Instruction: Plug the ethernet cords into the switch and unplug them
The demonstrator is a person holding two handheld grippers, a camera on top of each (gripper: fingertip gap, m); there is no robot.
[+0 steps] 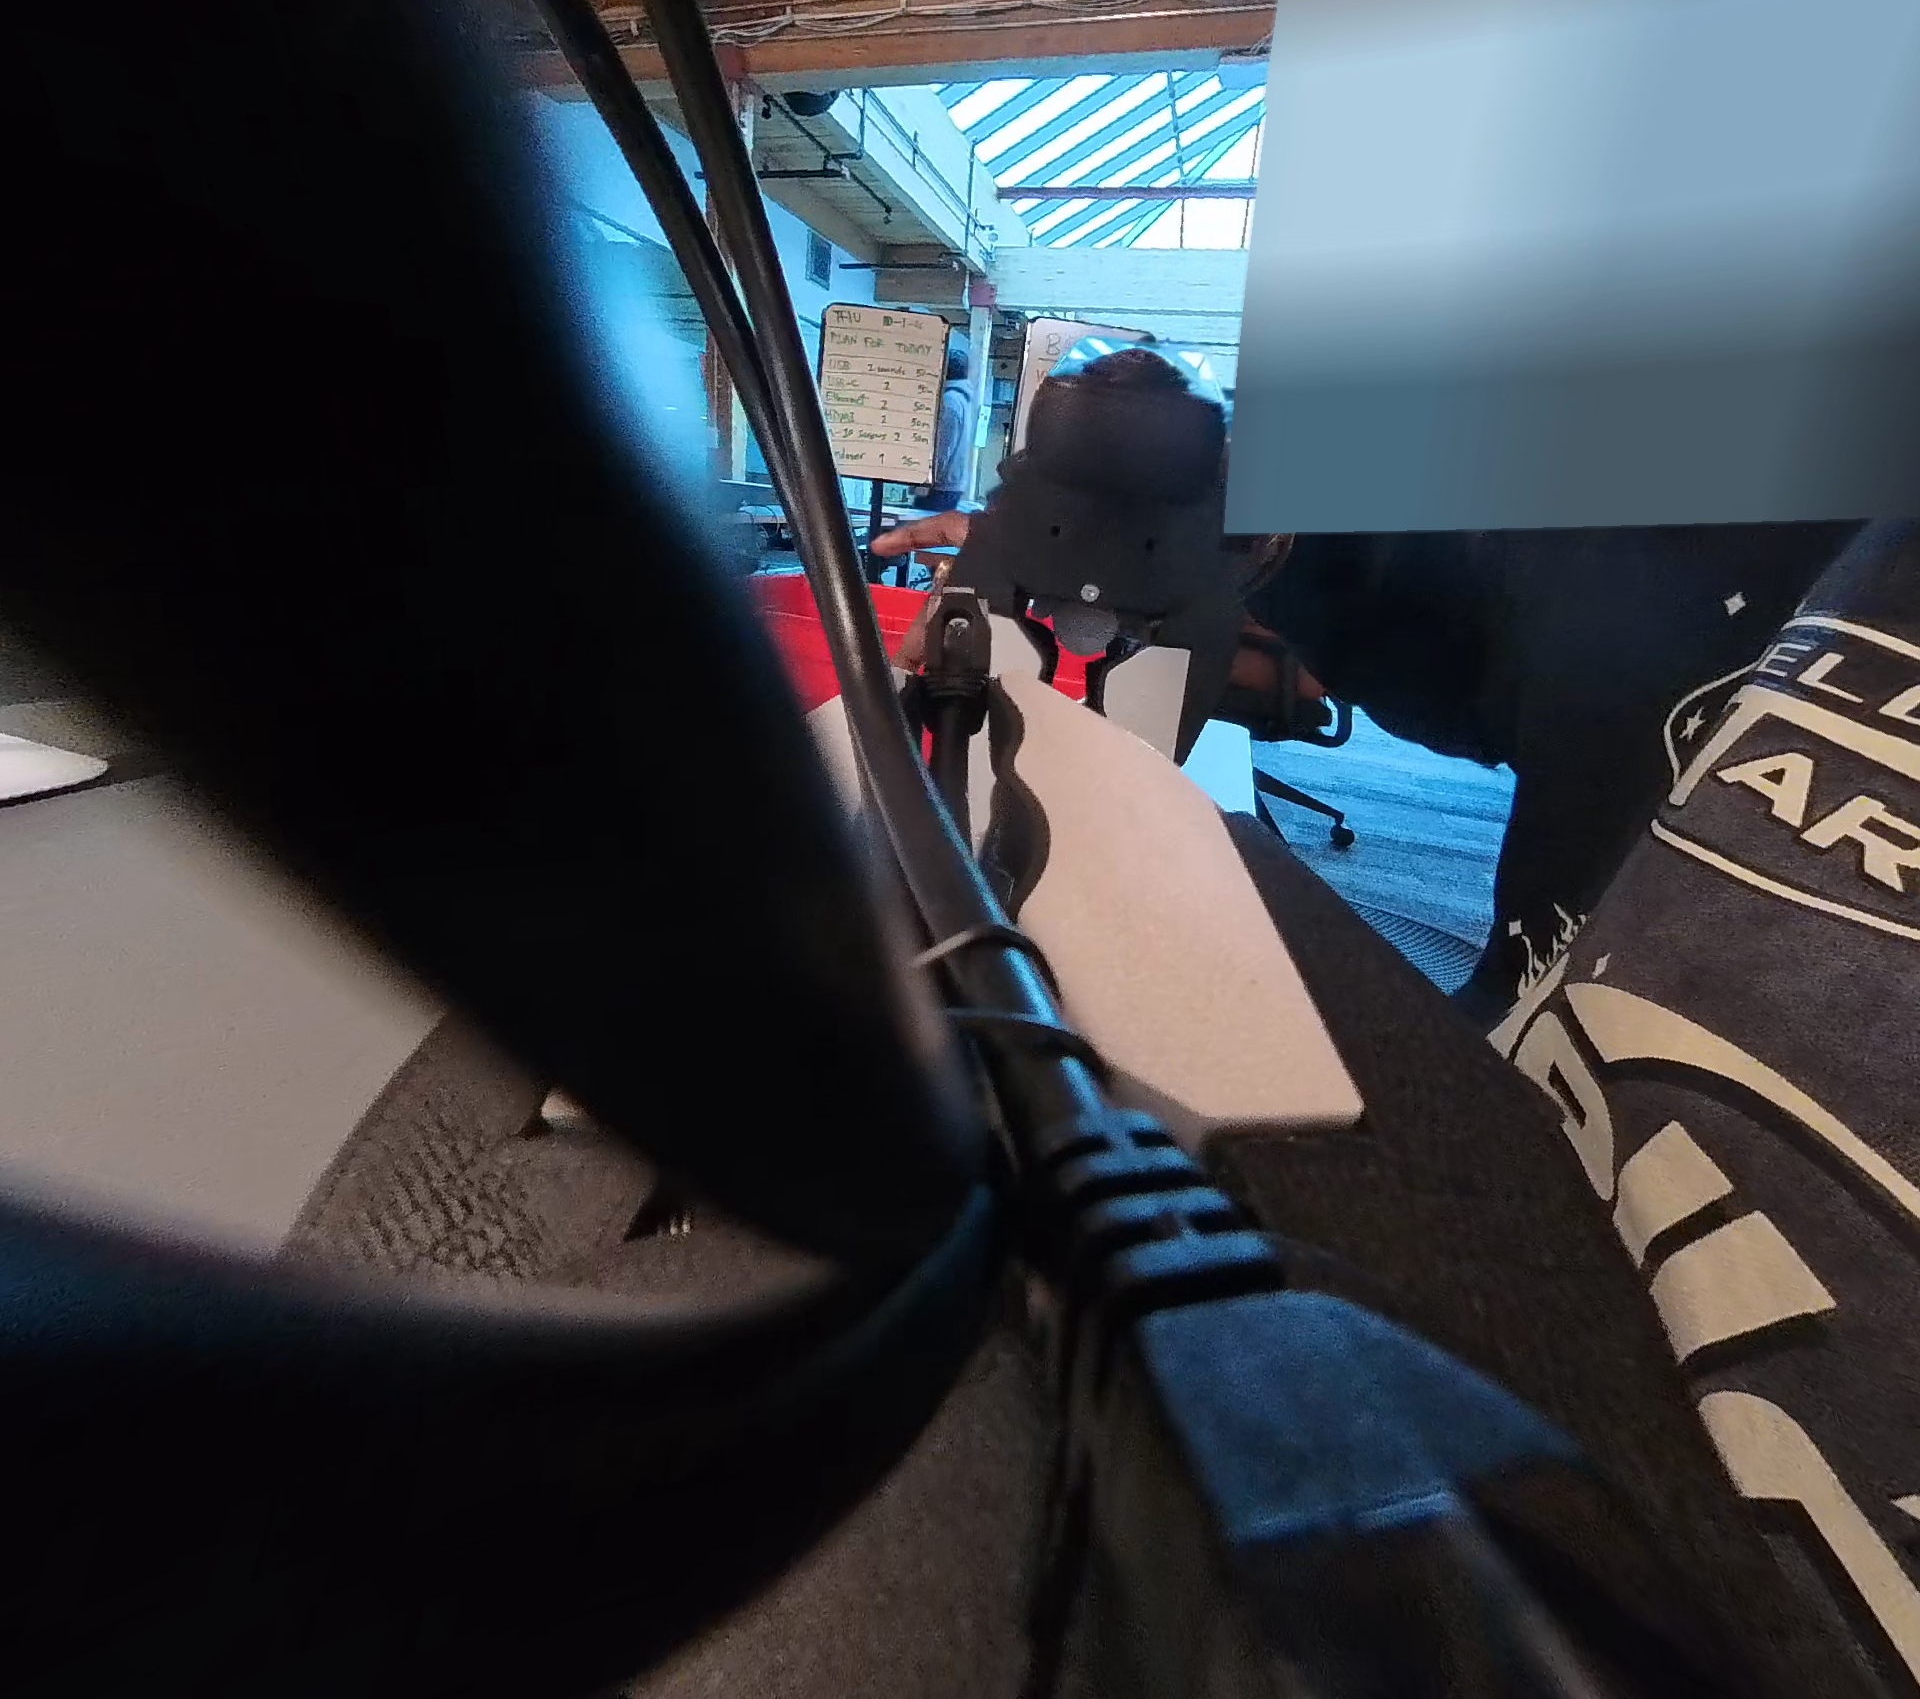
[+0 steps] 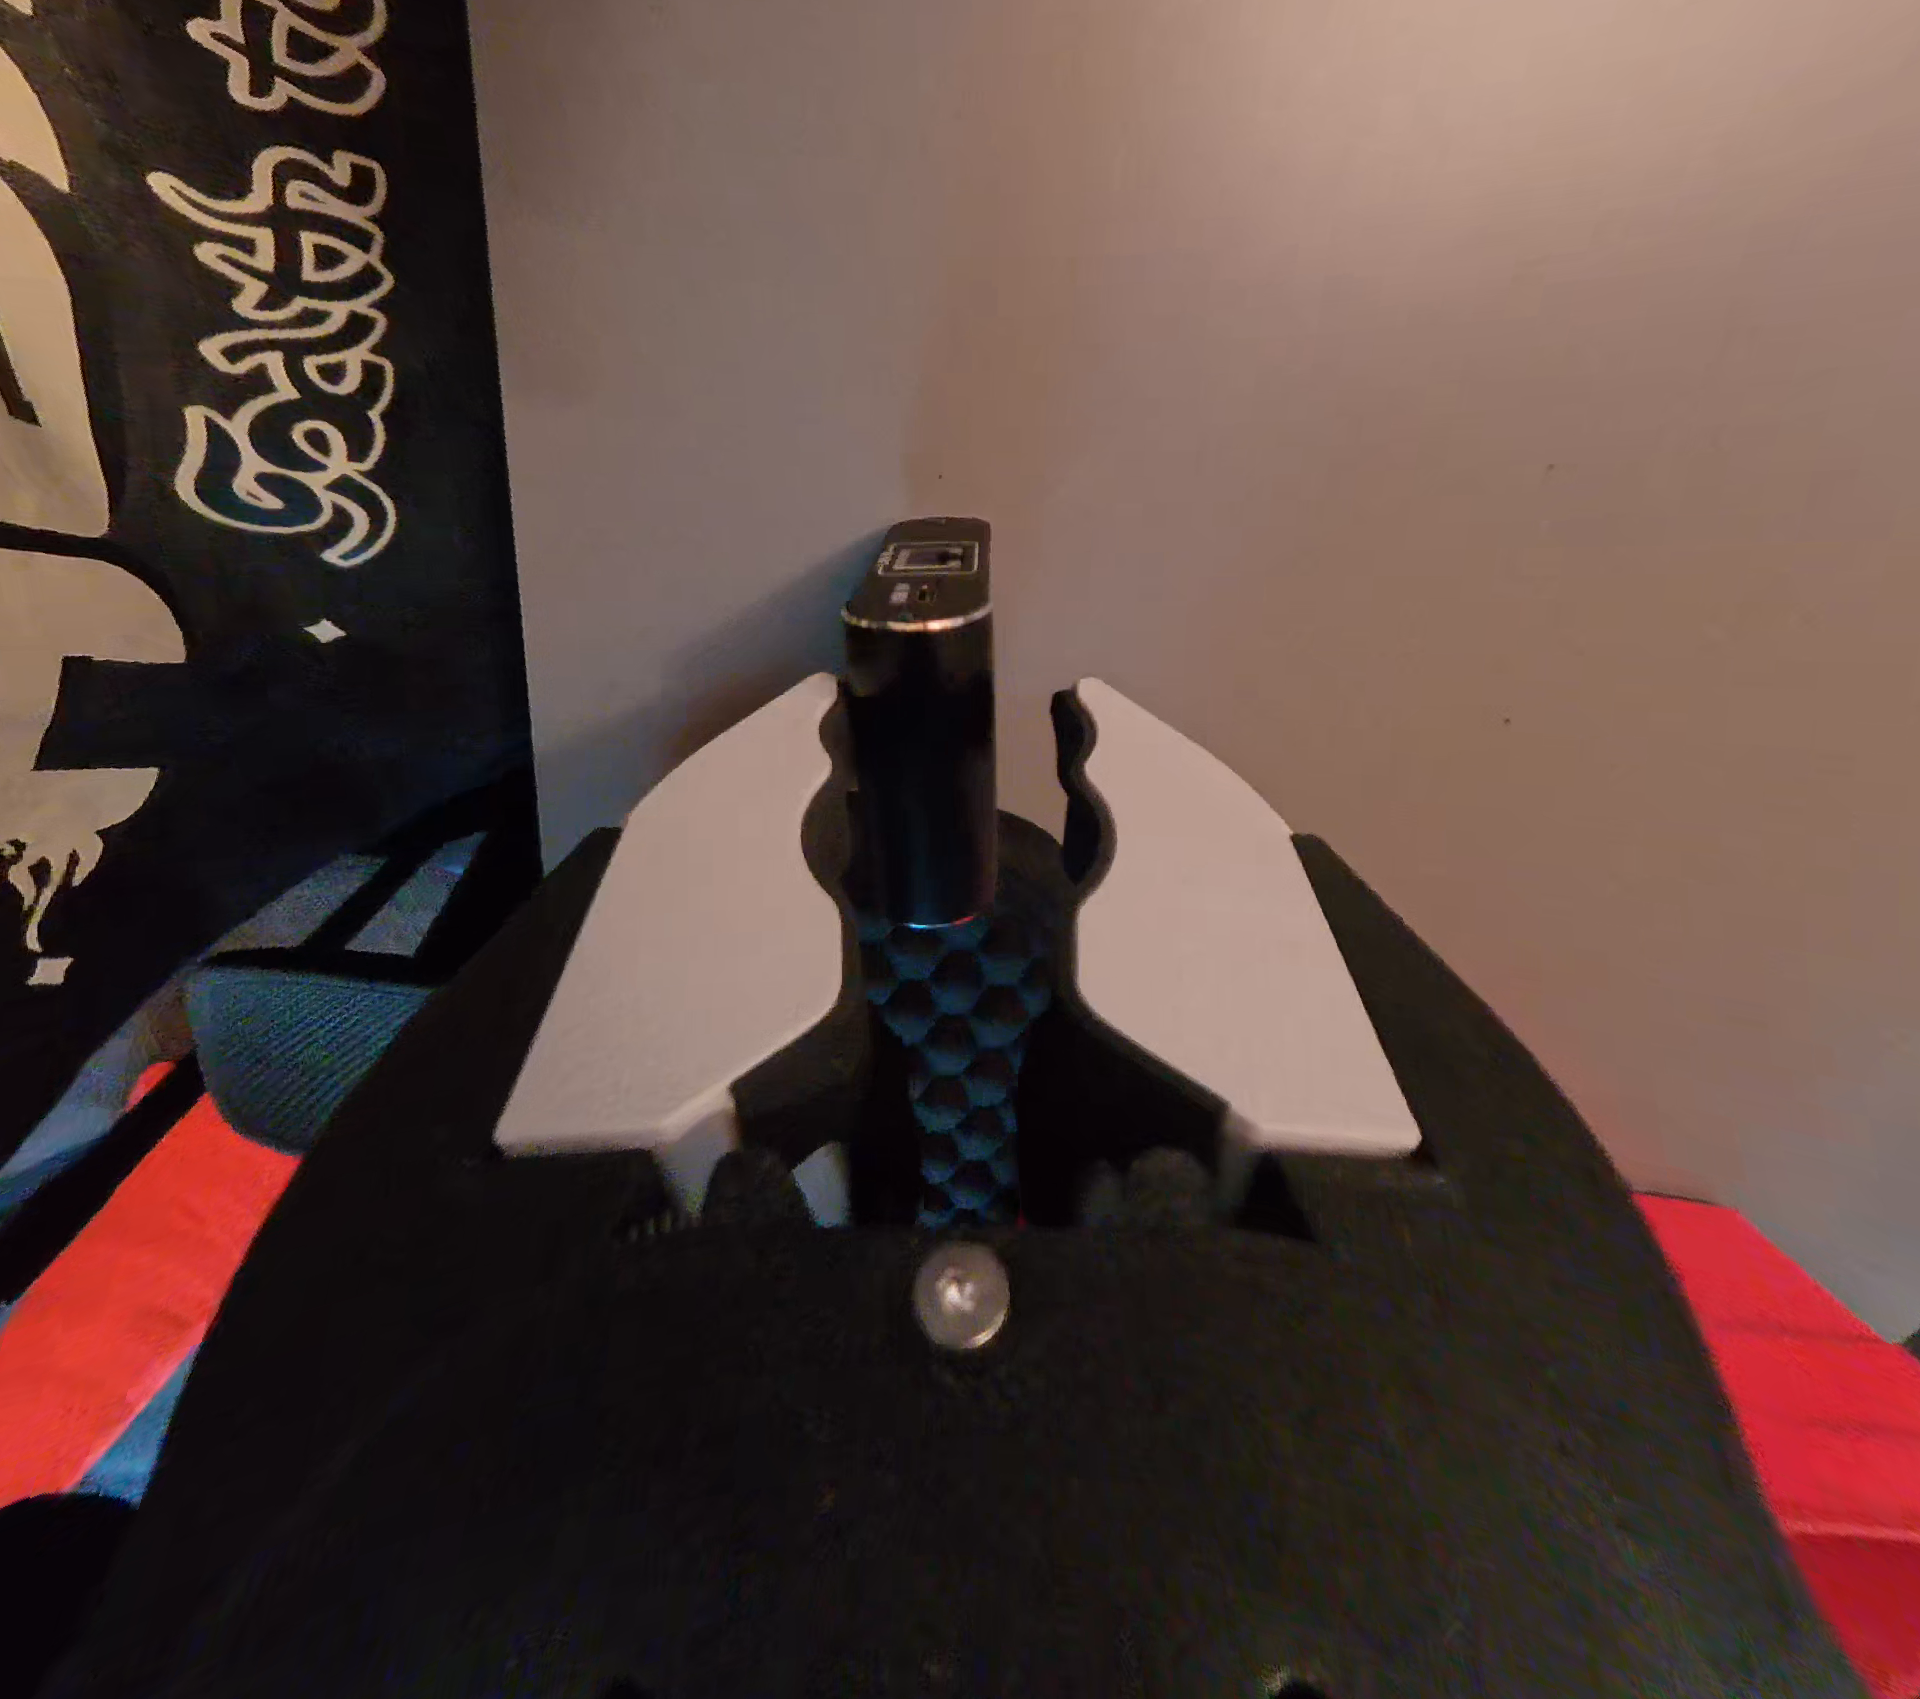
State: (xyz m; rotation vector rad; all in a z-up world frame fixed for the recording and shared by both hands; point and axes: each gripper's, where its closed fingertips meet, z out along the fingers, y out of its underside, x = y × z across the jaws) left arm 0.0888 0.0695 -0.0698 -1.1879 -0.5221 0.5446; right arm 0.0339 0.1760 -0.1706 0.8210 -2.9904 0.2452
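In the left wrist view only one white finger [image 1: 1153, 922] of my left gripper [image 1: 961, 683] shows; a dark blurred shape hides the other. A black ethernet cord's plug [image 1: 956, 636] stands up at that fingertip against the black pad, and looks gripped. My right gripper [image 2: 951, 693] is open around a slim black switch [image 2: 920, 745]. The switch stands upright and touches the left finger [image 2: 717, 922], with a gap to the right finger [image 2: 1205, 922]. Its port end [image 2: 928, 560] faces up and is empty. A braided black cord [image 2: 961, 1057] runs from its base.
Thick black cables [image 1: 790, 402] with ties cross the left view, ending in a black plug block [image 1: 1330, 1441]. A person in a dark printed shirt [image 1: 1766, 1130] stands close on the right. The right gripper [image 1: 1101, 527] shows farther off. A white surface [image 2: 1351, 299] and a red surface [image 2: 1787, 1400] lie beyond and below. My right fingertips sit around 15 centimeters from my left ones.
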